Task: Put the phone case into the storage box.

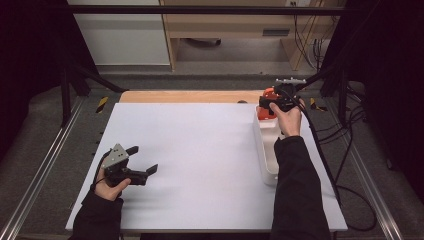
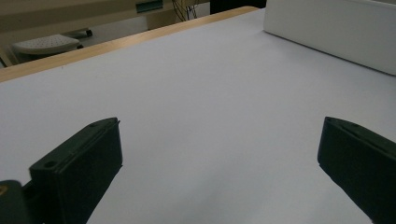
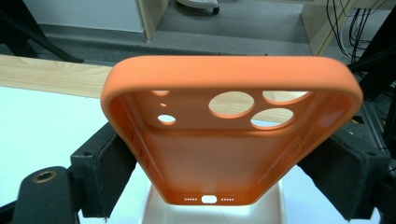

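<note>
High view: right gripper point(image 1: 272, 102) clamps an orange phone case point(image 3: 229, 135) over the tray point(image 1: 267, 150) – left gripper point(image 1: 142, 160) gapes (resting low).

Overhead light is brightening the white table point(image 1: 200, 150) while dark surroundings are fading; close jaws are blurring softly.

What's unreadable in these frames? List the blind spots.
- Inside of the white tray, high view: the right sleeve covers much of it, so its contents are unclear.
- Orange phone case, high view: mostly behind the right gripper and hand.
- White tray, left gripper view: cut off by the top-right edge.
- Case's outer back, right gripper view: faces away.
</note>
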A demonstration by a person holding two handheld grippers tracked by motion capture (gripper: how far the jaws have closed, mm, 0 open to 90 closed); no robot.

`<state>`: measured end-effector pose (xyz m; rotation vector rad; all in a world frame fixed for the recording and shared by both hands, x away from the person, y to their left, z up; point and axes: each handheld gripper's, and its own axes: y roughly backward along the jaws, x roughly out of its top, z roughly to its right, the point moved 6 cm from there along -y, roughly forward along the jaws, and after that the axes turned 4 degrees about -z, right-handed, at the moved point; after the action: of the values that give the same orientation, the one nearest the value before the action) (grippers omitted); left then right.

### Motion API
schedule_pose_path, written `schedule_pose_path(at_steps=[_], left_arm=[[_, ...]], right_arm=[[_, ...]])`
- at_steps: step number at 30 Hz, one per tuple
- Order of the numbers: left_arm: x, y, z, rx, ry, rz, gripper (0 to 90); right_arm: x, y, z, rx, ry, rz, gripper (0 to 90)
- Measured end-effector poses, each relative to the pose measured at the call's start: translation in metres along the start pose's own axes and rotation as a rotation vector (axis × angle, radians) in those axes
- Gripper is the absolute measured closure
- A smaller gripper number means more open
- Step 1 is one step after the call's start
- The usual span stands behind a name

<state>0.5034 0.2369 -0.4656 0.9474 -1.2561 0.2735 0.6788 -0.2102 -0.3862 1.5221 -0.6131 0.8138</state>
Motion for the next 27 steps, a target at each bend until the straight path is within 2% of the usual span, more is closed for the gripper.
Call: schedule_pose_path(at_steps=[27], left_arm=[[-0.002, -0.002, 0.001, 0.0, -0.007, -0.012, 0.0]], right_arm=[[-0.018, -0.034, 0.005, -0.04, -0.024, -0.068, 15.1]])
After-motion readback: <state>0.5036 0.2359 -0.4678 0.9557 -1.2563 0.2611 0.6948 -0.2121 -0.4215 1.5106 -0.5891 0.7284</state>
